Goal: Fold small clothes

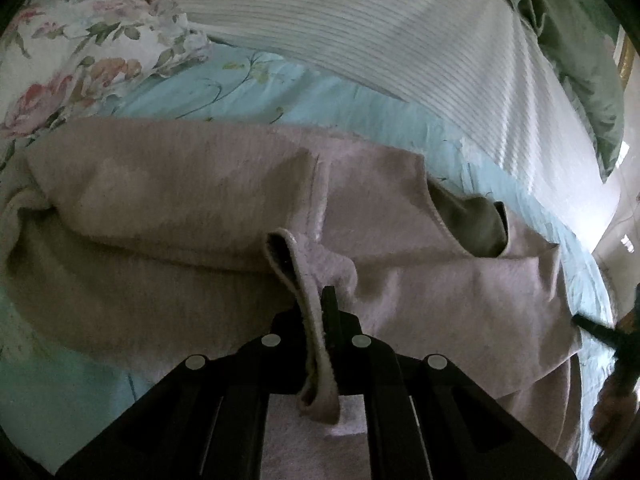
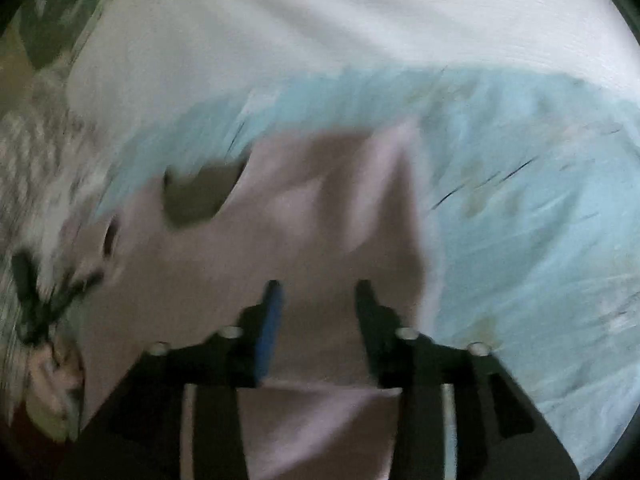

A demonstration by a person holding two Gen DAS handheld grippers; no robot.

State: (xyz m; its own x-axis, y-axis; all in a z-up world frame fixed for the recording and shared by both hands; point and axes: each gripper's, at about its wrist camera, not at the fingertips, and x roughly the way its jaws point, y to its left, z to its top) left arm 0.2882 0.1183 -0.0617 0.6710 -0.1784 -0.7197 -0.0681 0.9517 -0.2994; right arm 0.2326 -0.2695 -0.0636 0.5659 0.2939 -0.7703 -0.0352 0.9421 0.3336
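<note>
A small mauve-pink garment (image 1: 180, 208) lies spread on a light blue bed sheet (image 1: 240, 88), its neck opening (image 1: 472, 224) showing an olive-grey inside. My left gripper (image 1: 320, 308) is shut on a folded hem strip of the garment, which loops up between its fingers. In the blurred right wrist view the same garment (image 2: 320, 208) fills the middle, its neck opening (image 2: 196, 196) at upper left. My right gripper (image 2: 318, 292) hovers over the cloth, open, with a blue pad on its left finger (image 2: 270, 320). Fabric lies under the jaws but nothing is pinched.
A white ribbed blanket (image 1: 380, 40) lies across the far side of the bed, with a floral pillow (image 1: 80, 48) at left and a green pillow (image 1: 580, 60) at right. The sheet (image 2: 520, 220) stretches right of the garment. A person's hand (image 2: 52, 380) shows at lower left.
</note>
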